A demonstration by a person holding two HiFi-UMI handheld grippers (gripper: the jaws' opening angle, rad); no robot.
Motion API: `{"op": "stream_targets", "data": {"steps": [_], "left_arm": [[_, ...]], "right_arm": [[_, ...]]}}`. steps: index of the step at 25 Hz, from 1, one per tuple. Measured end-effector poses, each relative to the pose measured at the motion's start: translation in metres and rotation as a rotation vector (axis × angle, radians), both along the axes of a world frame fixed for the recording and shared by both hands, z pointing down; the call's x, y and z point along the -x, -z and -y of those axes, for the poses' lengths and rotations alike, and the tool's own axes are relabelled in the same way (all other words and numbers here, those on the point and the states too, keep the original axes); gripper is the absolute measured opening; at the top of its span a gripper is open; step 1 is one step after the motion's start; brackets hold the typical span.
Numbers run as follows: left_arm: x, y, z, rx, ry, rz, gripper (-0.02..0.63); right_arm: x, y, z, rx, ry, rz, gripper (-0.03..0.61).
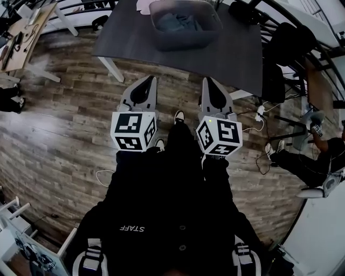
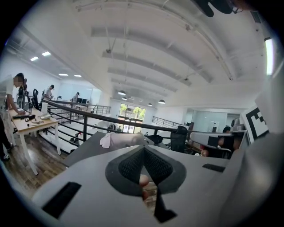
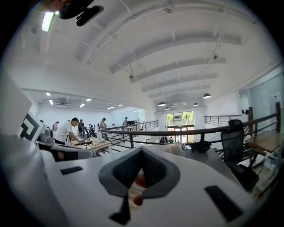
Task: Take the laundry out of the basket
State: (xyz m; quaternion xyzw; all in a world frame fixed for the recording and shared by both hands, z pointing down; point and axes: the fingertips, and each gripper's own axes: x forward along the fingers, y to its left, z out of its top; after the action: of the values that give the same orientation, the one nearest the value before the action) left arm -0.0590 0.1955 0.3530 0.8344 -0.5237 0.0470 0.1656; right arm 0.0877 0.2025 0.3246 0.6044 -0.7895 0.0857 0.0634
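A translucent grey basket (image 1: 186, 42) stands on a dark table (image 1: 237, 59) ahead of me, with blue-grey laundry (image 1: 175, 21) piled inside. A white cloth (image 1: 143, 5) lies on the table beside the basket's far left corner. My left gripper (image 1: 150, 81) and right gripper (image 1: 207, 82) are held side by side over the wooden floor, short of the table's near edge, both pointing at it. Each is shut with nothing in it. In the left gripper view the jaws (image 2: 143, 147) meet at their tips, with the white cloth (image 2: 111, 140) beyond. In the right gripper view the jaws (image 3: 141, 150) are closed too.
A metal railing (image 2: 75, 111) runs behind the table. Black office chairs (image 1: 288, 48) stand at the right, where a seated person (image 1: 318, 156) and a power strip with cables (image 1: 260, 114) are on the floor. A wooden desk (image 1: 27, 32) stands at the far left.
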Motion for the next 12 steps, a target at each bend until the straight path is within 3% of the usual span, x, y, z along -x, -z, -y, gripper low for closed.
{"op": "stream_targets", "data": {"steps": [6,12], "left_arm": [[0.002,-0.014,0.047,0.019,0.045,0.004,0.002],[-0.006,-0.011,0.125,0.009,0.094,0.022,0.002]], "right_arm": [[-0.01,-0.013,0.056,0.014,0.015,0.01,0.014],[-0.023,-0.022,0.147,0.05,0.037,0.039,0.014]]}}
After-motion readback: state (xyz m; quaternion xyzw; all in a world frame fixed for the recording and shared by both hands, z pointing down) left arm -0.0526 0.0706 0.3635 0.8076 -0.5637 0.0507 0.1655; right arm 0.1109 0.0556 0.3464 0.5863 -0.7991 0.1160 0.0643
